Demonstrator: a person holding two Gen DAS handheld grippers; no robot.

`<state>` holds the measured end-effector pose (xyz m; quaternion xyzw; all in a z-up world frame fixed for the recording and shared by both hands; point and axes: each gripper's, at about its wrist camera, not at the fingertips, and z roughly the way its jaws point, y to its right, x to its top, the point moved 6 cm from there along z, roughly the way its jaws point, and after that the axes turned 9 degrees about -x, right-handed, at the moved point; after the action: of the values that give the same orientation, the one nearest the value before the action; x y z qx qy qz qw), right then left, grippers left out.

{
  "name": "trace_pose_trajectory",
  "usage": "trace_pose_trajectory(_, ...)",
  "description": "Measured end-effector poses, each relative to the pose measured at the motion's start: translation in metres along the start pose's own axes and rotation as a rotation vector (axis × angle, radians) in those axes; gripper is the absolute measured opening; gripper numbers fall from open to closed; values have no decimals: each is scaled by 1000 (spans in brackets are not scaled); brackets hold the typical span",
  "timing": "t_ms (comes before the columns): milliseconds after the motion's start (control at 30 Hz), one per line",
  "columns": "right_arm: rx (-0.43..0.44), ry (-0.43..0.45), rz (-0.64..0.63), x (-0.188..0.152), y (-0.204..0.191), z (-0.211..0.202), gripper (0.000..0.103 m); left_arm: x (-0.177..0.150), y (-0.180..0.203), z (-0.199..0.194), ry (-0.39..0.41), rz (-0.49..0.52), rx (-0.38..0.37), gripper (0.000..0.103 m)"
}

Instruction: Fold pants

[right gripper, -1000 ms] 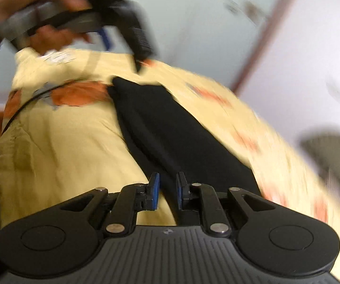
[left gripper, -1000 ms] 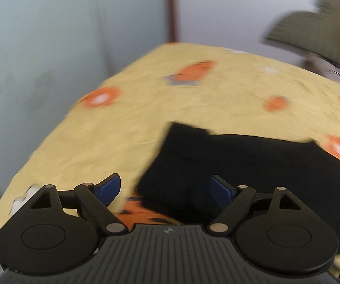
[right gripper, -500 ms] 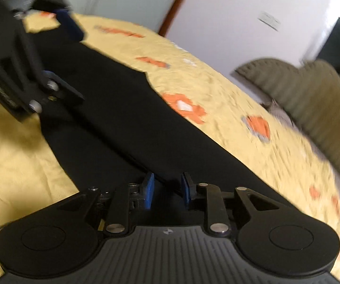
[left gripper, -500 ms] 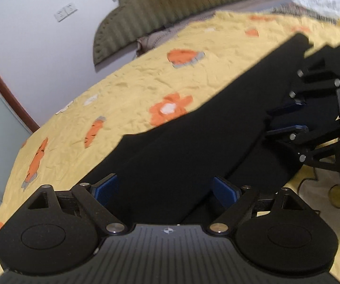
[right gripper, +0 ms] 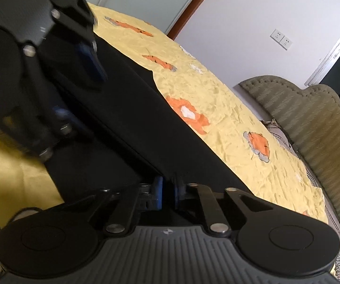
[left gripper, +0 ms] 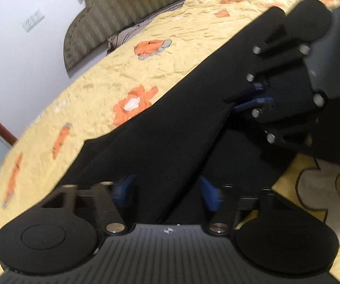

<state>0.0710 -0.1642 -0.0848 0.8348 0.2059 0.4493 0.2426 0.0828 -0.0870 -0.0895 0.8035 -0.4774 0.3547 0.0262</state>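
Black pants (left gripper: 170,127) lie lengthwise on the yellow flowered bedspread (left gripper: 99,90), one leg folded over the other. Right gripper (right gripper: 167,193) is pinched closed on the pants' fold edge. Left gripper (left gripper: 167,189), jaws half-wide and just closing, straddles the fabric's other end.

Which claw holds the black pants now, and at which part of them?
The right claw is shut on the near edge of the black pants. The left claw has just been closing around a fold, not yet pressing.
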Motion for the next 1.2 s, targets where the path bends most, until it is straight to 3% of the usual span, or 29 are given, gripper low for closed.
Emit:
trace_pose_trajectory(67, -19, 13, -20, -1, -1, -5, 5, 0, -5, 2, -4, -57, -34, 23)
trace_pose_trajectory(167, -26, 29, -8, -2, 0, -17, 5, 0, -3, -4, 19, -49, -28, 13)
trace_pose_trajectory(300, -20, 40, -18, -5, -1, -41, 5, -6, 8, -22, 52, -21, -62, 10)
trace_pose_trajectory(467, 24, 20, -38, -13, -13, -64, 4, -16, 18, -34, 36, -34, -114, 10)
trace_pose_trajectory(700, 62, -15, -22, -23, -24, -70, 4, -27, 26, -36, 6, -14, -127, 11)
trace_pose_trajectory(733, 65, -28, -23, -25, -26, -68, 4, -27, 27, -35, 1, -6, -128, 13)
trace_pose_trajectory(767, 63, -36, -23, -27, -27, -66, 4, -27, 28, -35, -5, 1, -127, 24)
trace_pose_trajectory(833, 51, -36, -26, -30, -31, -65, 7, -25, 28, -35, -8, -9, -136, 29)
trace_pose_trajectory(967, 6, -13, -20, -35, -23, -77, 14, -17, 30, -48, 31, -43, -213, 59)
trace_pose_trajectory(1100, -6, -44, 251, -57, 36, -92, 14, 2, 33, -59, 103, -60, -277, 61)
trace_pose_trajectory(1200, -130, -114, 562, -98, 106, -89, 14, 24, 41, -53, 143, -81, -320, 65)
